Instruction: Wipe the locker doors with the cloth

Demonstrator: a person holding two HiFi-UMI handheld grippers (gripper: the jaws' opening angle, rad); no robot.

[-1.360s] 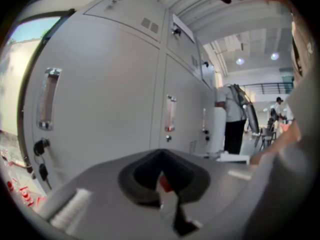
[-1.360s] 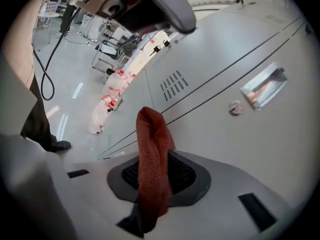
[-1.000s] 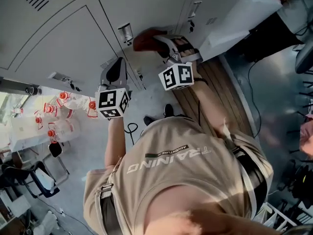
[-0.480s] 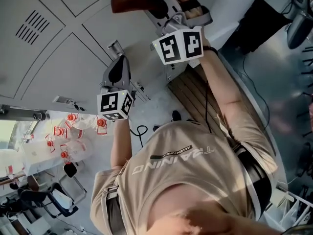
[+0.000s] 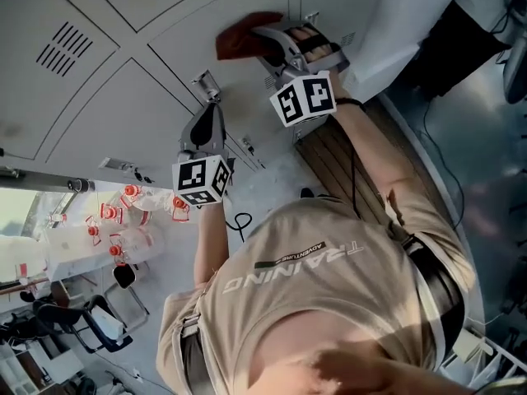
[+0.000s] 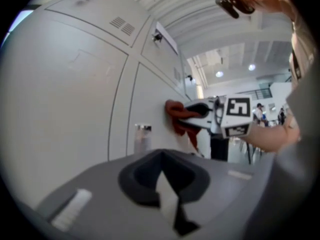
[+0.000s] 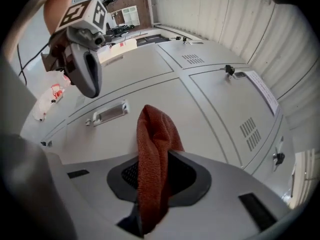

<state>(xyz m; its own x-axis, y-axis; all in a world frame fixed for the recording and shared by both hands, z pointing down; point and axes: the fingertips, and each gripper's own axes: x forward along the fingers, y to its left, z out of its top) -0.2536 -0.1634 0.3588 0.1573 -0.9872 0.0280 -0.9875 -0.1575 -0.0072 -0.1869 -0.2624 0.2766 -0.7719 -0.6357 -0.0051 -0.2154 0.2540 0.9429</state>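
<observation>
Right gripper view showed our right gripper (image 7: 150,194) clamped on the red cloth (image 7: 155,144), its free end up against a locker door (image 7: 200,114). We judged the cloth light, soft and floppy, best pinched at a bunched fold. Our left gripper (image 6: 167,199) had its jaws together, empty. We counted one cloth and two grippers.

The cloth (image 5: 243,35) in the right tongs (image 5: 265,39) lies against a locker door (image 5: 193,52), left tongs (image 5: 209,115) to its left.
</observation>
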